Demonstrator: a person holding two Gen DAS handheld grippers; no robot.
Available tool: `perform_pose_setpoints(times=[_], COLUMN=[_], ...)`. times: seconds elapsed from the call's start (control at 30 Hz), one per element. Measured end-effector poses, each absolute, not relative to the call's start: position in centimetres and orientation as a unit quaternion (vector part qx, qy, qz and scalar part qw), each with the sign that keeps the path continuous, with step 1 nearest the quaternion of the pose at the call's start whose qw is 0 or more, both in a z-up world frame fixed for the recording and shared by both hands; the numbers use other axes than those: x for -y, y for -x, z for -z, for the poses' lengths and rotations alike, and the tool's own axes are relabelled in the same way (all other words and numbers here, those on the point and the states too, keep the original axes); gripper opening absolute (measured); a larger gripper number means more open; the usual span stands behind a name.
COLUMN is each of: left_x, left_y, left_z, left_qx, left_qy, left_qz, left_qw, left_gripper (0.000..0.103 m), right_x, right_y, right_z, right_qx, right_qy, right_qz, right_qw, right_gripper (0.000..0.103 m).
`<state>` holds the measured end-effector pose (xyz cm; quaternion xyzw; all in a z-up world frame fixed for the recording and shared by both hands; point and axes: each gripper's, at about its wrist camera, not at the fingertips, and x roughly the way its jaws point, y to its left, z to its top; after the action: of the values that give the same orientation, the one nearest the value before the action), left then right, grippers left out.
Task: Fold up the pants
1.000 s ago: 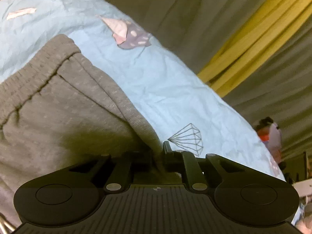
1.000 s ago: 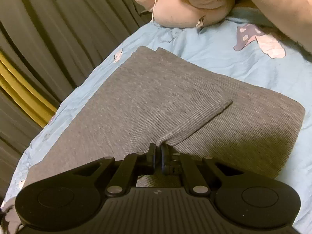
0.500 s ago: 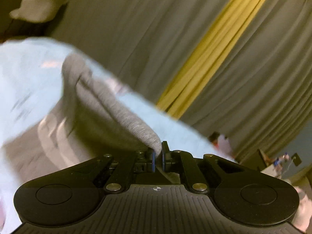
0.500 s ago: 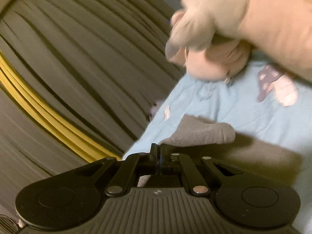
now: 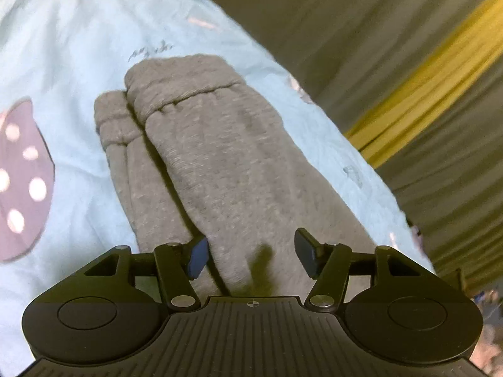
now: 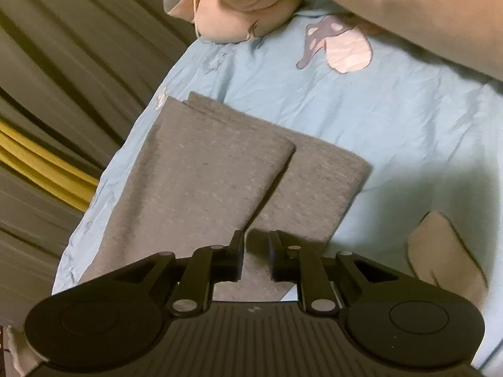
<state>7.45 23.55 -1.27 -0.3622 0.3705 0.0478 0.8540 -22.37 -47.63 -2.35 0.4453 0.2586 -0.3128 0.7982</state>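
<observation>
The grey pants (image 5: 220, 163) lie folded lengthwise on the light blue bedsheet (image 5: 78, 47), one half stacked a little askew on the other. In the left wrist view the ribbed waistband lies at the far end. My left gripper (image 5: 251, 256) is open and empty just above the near end of the pants. In the right wrist view the pants (image 6: 201, 182) show two offset layers with squared far ends. My right gripper (image 6: 256, 251) is open with a narrow gap, empty, just above the lower layer's near part.
The sheet (image 6: 393, 132) has mushroom prints (image 6: 339, 47). A pink plush toy (image 6: 245, 15) lies at the bed's far end. Grey curtains (image 5: 361, 31) with a yellow stripe (image 5: 440, 88) hang along the bed's side. A beige object (image 6: 446, 251) lies near right.
Both grippers were shut on the pants and carried the fabric up and over. Now both have opened and let go, and the folded pants lie flat on the sheet.
</observation>
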Motion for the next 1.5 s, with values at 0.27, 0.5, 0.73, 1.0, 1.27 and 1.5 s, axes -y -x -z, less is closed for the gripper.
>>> perform_pose_setpoints(times=[0.27, 0.5, 0.73, 1.0, 1.27, 1.5], left_x=[-23.2, -23.6, -23.5, -23.8, -24.7, -25.5], left_y=[-6.9, -7.7, -9.3, -9.8, -7.3, -5.2], left_z=[2.6, 3.5, 3.7, 3.9, -0.1, 5.0], left_qx=[-0.383, -0.389, -0.393, -0.412, -0.328, -0.404], left_qy=[0.366, 0.373, 0.388, 0.370, 0.391, 0.372], left_qz=[-0.054, -0.055, -0.062, -0.075, -0.021, -0.053], left_qw=[0.846, 0.840, 0.831, 0.829, 0.860, 0.834], left_gripper=[0.052, 0.053, 0.035, 0.014, 0.011, 0.012], right_x=[48.4, 48.3, 48.7, 48.4, 45.6, 46.8], right_y=[21.7, 21.8, 18.9, 17.6, 18.9, 21.6], right_z=[2.2, 1.8, 1.9, 1.8, -5.2, -0.4], right_qx=[-0.255, -0.221, -0.225, -0.232, -0.183, -0.260], right_qy=[-0.451, -0.466, -0.432, -0.423, -0.308, -0.291], right_qz=[0.304, 0.312, 0.355, 0.343, 0.348, 0.391], right_qw=[0.799, 0.798, 0.798, 0.806, 0.866, 0.833], right_gripper=[0.028, 0.071, 0.008, 0.026, 0.004, 0.005])
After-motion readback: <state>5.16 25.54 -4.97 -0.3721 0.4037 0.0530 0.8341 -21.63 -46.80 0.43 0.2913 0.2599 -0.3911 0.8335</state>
